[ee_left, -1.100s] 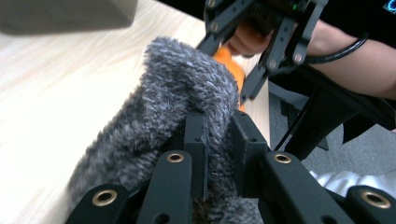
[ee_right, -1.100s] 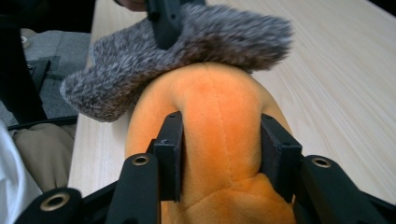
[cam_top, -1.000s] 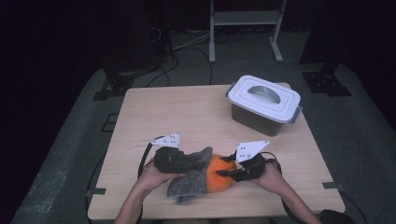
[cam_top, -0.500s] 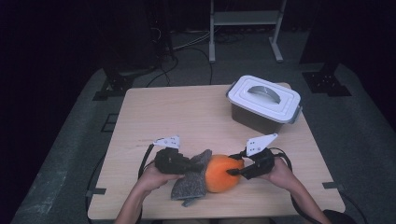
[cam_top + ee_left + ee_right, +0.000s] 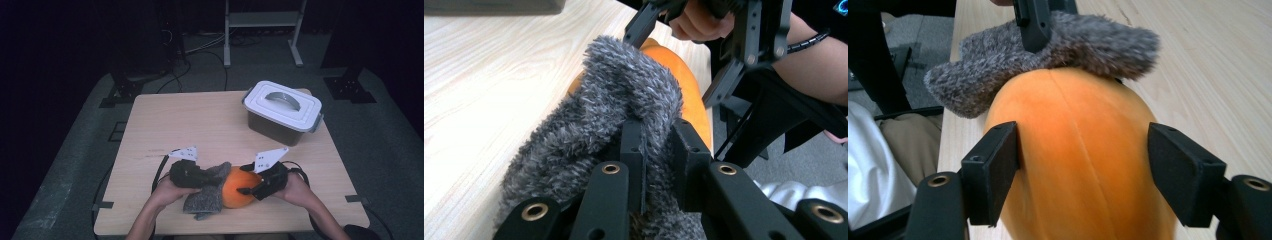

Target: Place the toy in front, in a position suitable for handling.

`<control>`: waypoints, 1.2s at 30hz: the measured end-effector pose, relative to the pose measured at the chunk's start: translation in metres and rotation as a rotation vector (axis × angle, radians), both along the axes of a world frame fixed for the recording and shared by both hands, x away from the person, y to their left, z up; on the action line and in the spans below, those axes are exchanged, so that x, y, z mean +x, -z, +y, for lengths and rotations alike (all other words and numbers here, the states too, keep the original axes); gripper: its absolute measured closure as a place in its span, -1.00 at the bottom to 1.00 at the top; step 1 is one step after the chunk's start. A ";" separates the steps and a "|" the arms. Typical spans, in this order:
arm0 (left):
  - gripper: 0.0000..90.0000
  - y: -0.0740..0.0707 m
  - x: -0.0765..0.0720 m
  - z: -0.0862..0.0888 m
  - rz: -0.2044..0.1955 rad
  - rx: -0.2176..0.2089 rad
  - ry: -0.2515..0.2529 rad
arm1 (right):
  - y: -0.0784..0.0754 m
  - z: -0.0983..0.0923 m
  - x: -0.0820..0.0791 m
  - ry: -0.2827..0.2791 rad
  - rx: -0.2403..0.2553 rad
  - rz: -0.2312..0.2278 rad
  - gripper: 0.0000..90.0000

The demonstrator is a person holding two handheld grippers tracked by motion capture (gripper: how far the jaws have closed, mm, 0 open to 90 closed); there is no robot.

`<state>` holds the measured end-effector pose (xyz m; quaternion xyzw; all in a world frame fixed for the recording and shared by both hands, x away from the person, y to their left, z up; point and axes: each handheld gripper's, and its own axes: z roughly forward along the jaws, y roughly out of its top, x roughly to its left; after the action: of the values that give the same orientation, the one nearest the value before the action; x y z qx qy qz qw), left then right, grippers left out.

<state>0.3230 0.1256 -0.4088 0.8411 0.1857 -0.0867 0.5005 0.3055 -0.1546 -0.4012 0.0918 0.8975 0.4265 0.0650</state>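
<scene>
From above, a person's two hands meet near the front edge of a pale wooden counter [image 5: 200, 125], each holding a black claw. The left claw [image 5: 212, 176] grips a fuzzy grey cloth [image 5: 206, 199] that lies partly over an orange gourd-like fruit [image 5: 237, 187]; the right claw [image 5: 246, 184] comes at the fruit from the other side. Well apart, toward the far right corner, stands a grey bin with a white handled lid [image 5: 284, 102], the lid on.

Along the left claw [image 5: 657, 150], its two jaws are clenched on a fold of the grey cloth [image 5: 599, 130], pinched tight between them. The cloth drapes against the orange fruit [image 5: 684, 90], and beyond it the right claw [image 5: 674, 57] reaches in, a hand behind it.

Along the right claw [image 5: 1083, 165], the jaws are spread wide around the orange fruit [image 5: 1073, 160]. The left-hand jaw sits against the skin; the right-hand jaw stands just off it, with counter [image 5: 1208, 75] showing between. The grey cloth [image 5: 1048, 55] lies across the fruit's far end, where a jaw of the left claw [image 5: 1033, 22] presses down into it.
</scene>
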 end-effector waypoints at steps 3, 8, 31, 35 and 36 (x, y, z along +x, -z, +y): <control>0.74 0.000 0.002 0.004 0.009 -0.013 -0.009 | 0.006 0.004 -0.001 0.012 -0.009 -0.026 0.09; 0.75 -0.012 -0.002 0.003 -0.017 -0.067 0.023 | 0.002 0.001 0.000 0.024 0.080 0.005 0.31; 0.75 0.003 0.001 -0.003 0.004 -0.021 -0.020 | -0.006 -0.034 0.011 0.091 0.028 0.059 -0.21; 0.75 0.002 0.000 -0.006 0.005 -0.024 -0.009 | -0.013 -0.024 0.002 0.067 0.017 0.022 -0.29; 0.75 0.002 0.000 -0.007 0.005 -0.022 -0.008 | -0.014 -0.020 0.000 0.059 0.002 0.008 -0.30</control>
<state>0.3226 0.1184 -0.4109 0.8347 0.1894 -0.0886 0.5095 0.3054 -0.1744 -0.3874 0.1202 0.8942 0.4248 0.0738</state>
